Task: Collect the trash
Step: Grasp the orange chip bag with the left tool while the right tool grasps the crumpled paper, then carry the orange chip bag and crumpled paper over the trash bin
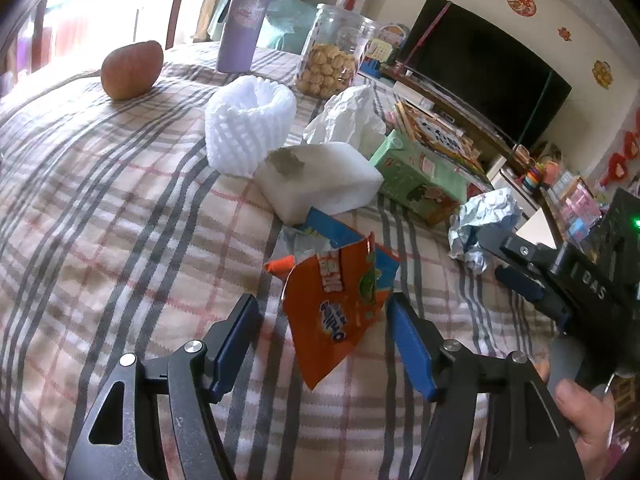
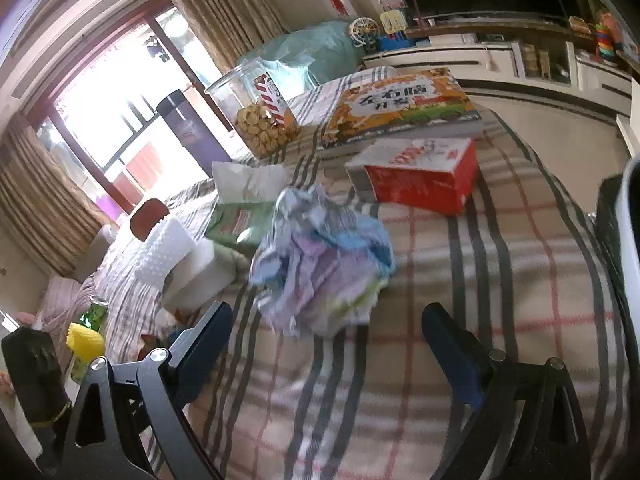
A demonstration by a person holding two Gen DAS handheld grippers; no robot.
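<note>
Left wrist view: left gripper [image 1: 324, 332] fingers apart — straddling orange wrapper [image 1: 336, 312]; right gripper [image 2: 326, 346] fingers apart, empty.

A soft woven plaid cloth [image 1: 120, 208] covers the tabletop; the torn orange snack wrapper [image 1: 332, 312] is glossy foil, the crumpled silvery ball [image 2: 320, 256] shiny film.

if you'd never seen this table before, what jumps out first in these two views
The torn orange snack wrapper grabs the eye, lying on the plaid tablecloth between the open blue fingers of the left gripper. In the right wrist view, a crumpled ball of pale printed paper lies ahead of the open right gripper. Behind stand a clear jar of round biscuits and a brown apple.
</note>
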